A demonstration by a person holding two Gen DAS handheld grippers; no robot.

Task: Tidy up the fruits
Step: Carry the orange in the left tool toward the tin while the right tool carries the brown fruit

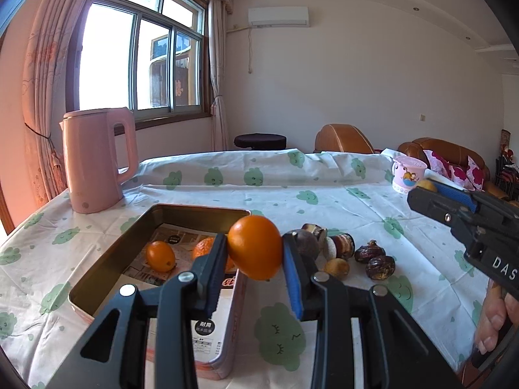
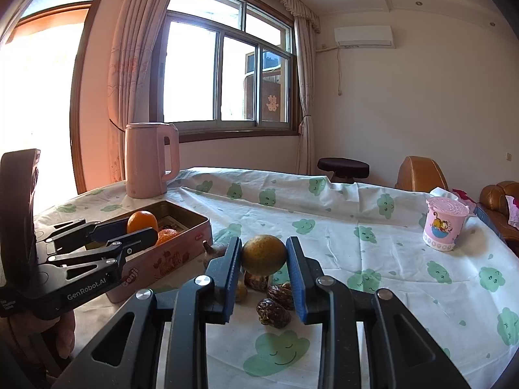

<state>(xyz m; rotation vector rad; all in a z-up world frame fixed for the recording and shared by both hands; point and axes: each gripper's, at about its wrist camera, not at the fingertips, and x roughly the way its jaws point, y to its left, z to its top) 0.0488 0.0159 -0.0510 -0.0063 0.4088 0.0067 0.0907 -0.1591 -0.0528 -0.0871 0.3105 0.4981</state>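
**Both hand-held grippers carrying fruit beside the tin**

Broadly, the desk (image 2: 373,227) is lying mostly bare toward its far edge and its right side, its cloud-print cloth giving wide room there. The left hand-held gripper (image 1: 254,253) is clamping a bright orange (image 1: 255,247) between its blue pads, holding it in the air just at the right rim of the open metal tin (image 1: 107,259). Two more orange fruits (image 1: 160,255) are sitting inside the tin on printed paper. The right hand-held gripper (image 2: 263,261) is closed tight on a duller yellow-green fruit (image 2: 264,254), lifted above the desk. Below and between the two grippers, a cluster of dark, wrinkled fruits (image 2: 274,312) is crowding the cloth just beside the tin's right wall. A pink kettle (image 1: 97,162) is standing behind the tin near the desk's far left edge, and a pink lidded cup (image 2: 444,225) is standing well apart at the far right.
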